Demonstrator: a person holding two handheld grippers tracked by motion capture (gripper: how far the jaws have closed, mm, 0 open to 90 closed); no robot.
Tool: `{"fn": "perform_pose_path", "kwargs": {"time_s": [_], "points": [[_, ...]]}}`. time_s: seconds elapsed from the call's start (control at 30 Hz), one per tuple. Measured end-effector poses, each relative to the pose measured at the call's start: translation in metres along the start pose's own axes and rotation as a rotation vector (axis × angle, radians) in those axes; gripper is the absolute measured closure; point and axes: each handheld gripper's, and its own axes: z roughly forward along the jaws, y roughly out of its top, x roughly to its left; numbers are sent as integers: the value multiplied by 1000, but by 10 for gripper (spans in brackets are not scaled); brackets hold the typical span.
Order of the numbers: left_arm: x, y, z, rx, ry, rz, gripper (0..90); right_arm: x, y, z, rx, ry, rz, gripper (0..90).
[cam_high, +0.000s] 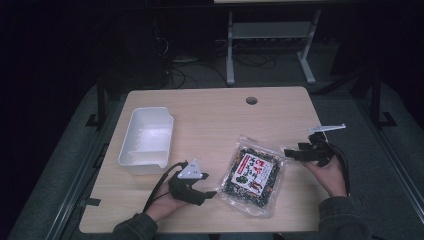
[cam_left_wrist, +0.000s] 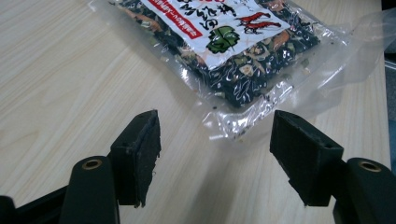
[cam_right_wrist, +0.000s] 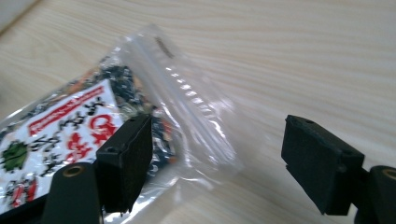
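One clear crinkly snack bag (cam_high: 252, 175) lies on the wooden table (cam_high: 210, 120); one white rectangular plastic bin (cam_high: 146, 140) sits far left. The left gripper (cam_left_wrist: 215, 154) and right gripper (cam_right_wrist: 217, 161) flank the bag, both released.

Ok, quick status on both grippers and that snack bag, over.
Left gripper open, near the bag's lower corner. Right gripper open at its clear top edge. Snack bag flat on table, ungripped. White bin off to the left, nothing in the way.
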Motion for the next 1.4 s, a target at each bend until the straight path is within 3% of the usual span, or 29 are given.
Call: {"fn": "perform_pose_path", "kwargs": {"time_s": [0.13,0.33,0.5,0.67,0.73,0.8,1.0,1.23,1.4], "points": [[-4,3,8,7,-13,13,367,-8,-5,5,22,-3,40,269],[-5,2,9,17,-21,18,364,-17,-11,15,27,49,97,371],[-4,2,9,13,-25,14,357,-17,-10,26,33,98,114,528],[-3,2,9,12,-27,8,345,-17,-12,30,50,95,121,661],[-3,2,9,12,-26,6,338,-18,-12,30,43,100,124,687],[-2,2,8,7,-27,0,333,-21,-15,27,14,125,144,790],[-1,1,7,3,-26,-8,327,-17,-14,19,-35,138,127,880],[2,0,4,-5,-26,-19,320,-3,-8,9,-46,128,53,894],[4,-1,4,-2,-24,-29,308,7,0,-8,-89,141,12,894]]}}
